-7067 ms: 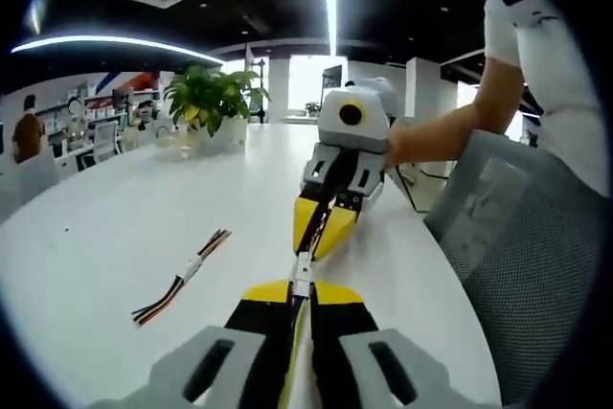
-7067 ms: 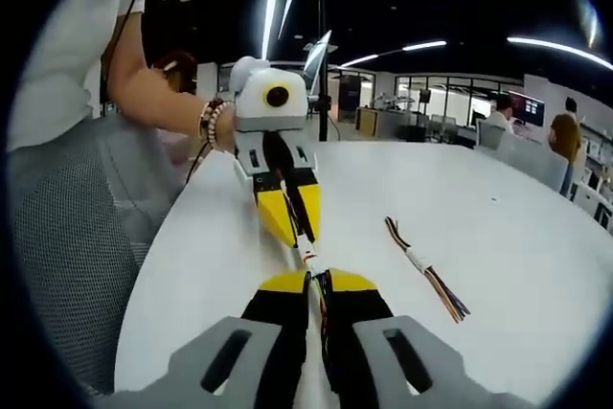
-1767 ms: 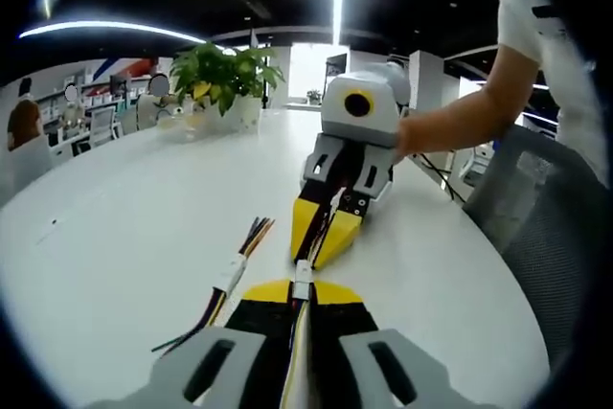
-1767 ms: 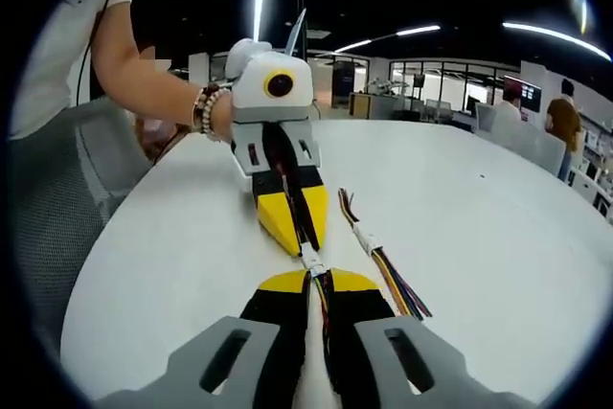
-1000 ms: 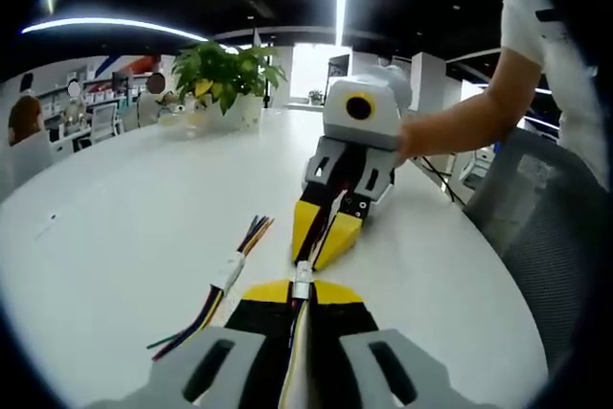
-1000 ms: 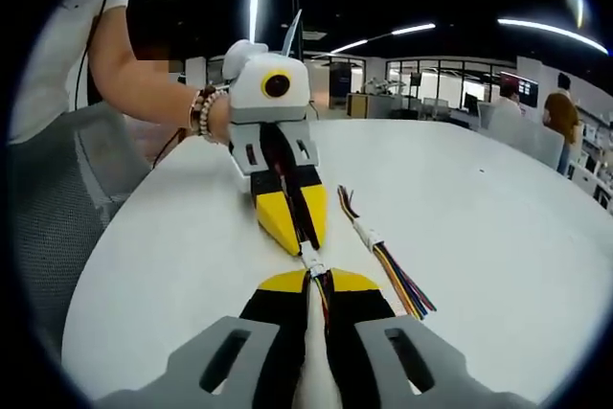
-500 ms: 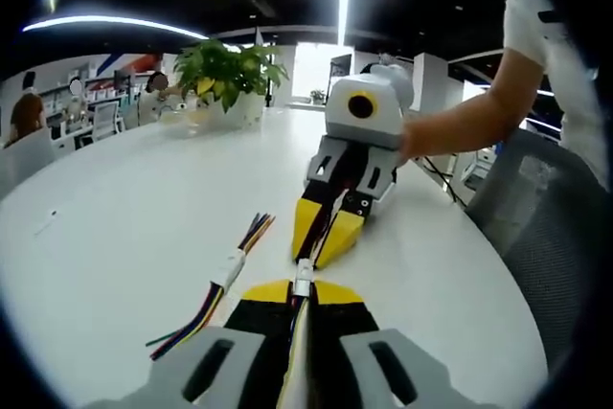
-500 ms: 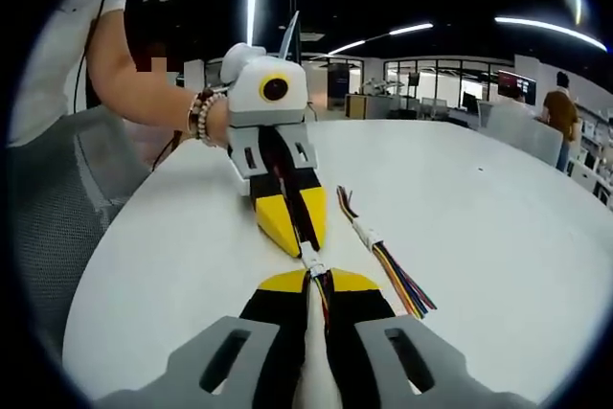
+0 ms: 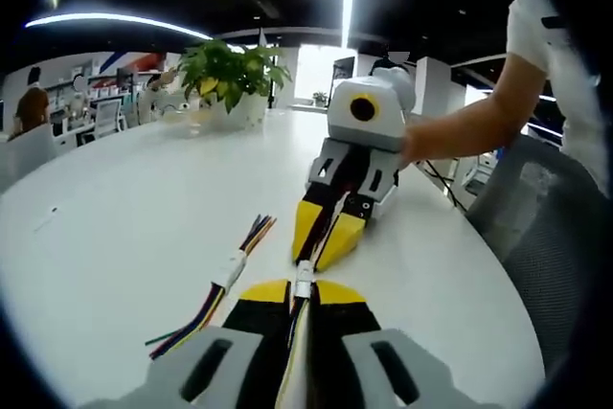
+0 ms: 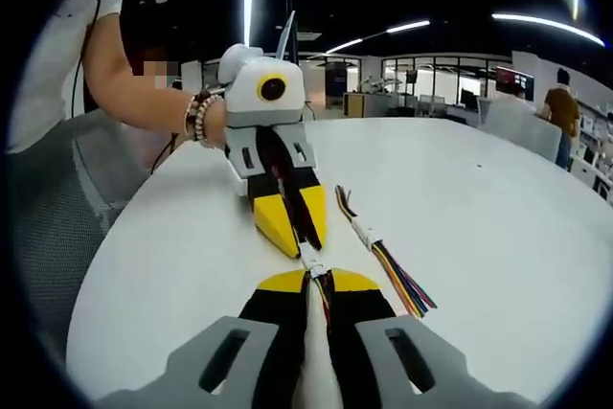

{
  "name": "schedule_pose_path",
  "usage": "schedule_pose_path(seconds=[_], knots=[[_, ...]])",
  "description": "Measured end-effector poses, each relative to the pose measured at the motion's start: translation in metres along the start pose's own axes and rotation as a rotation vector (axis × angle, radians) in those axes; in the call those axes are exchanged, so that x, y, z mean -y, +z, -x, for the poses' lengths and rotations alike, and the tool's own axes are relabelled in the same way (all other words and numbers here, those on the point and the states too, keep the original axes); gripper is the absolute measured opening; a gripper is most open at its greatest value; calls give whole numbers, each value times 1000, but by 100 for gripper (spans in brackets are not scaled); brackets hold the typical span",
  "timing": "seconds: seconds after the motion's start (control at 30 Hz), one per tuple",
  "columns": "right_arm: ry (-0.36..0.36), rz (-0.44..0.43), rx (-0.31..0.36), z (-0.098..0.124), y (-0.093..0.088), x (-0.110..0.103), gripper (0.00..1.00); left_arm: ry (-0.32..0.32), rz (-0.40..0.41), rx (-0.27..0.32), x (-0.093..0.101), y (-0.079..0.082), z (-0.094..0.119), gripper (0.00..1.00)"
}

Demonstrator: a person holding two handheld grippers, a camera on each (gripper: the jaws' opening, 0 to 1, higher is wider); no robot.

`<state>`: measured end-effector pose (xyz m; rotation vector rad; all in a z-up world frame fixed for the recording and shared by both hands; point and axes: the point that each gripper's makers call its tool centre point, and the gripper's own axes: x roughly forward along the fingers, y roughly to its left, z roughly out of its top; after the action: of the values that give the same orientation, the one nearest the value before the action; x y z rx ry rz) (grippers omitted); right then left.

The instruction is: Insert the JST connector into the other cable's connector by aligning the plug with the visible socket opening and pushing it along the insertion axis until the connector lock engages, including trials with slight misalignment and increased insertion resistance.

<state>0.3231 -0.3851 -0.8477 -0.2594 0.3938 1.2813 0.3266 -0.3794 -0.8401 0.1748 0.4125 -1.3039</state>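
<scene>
Two grippers meet tip to tip over the white bench [image 9: 115,227]: in the left gripper view the left gripper [image 9: 303,296] is clamped on its JST connector [image 9: 304,285] facing the right gripper [image 9: 326,241], and in the right gripper view the right gripper [image 10: 317,286] pinches its cable's connector [image 10: 311,261] against the left gripper [image 10: 287,227], spare cable [image 10: 378,253] lying just beside.

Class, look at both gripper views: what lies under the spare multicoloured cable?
Bare white table lies under the spare cable. Whatever sits directly beneath its strands is covered.
</scene>
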Motion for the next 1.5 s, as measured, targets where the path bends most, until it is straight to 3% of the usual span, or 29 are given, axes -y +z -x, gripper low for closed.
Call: schedule_pose_path(seconds=[0.17, 1.0, 1.37, 1.5], knots=[[-1, -10, 1, 0, 0, 0, 7, 1, 5, -2, 0, 0, -1, 11], [-30, -29, 8, 12, 12, 3, 16, 16, 27, 30, 1, 15, 5, 19], [-59, -26, 9, 22, 19, 3, 20, 51, 40, 45, -2, 24, 12, 30], [-73, -22, 10, 25, 24, 3, 22, 68, 57, 48, -2, 25, 15, 38]])
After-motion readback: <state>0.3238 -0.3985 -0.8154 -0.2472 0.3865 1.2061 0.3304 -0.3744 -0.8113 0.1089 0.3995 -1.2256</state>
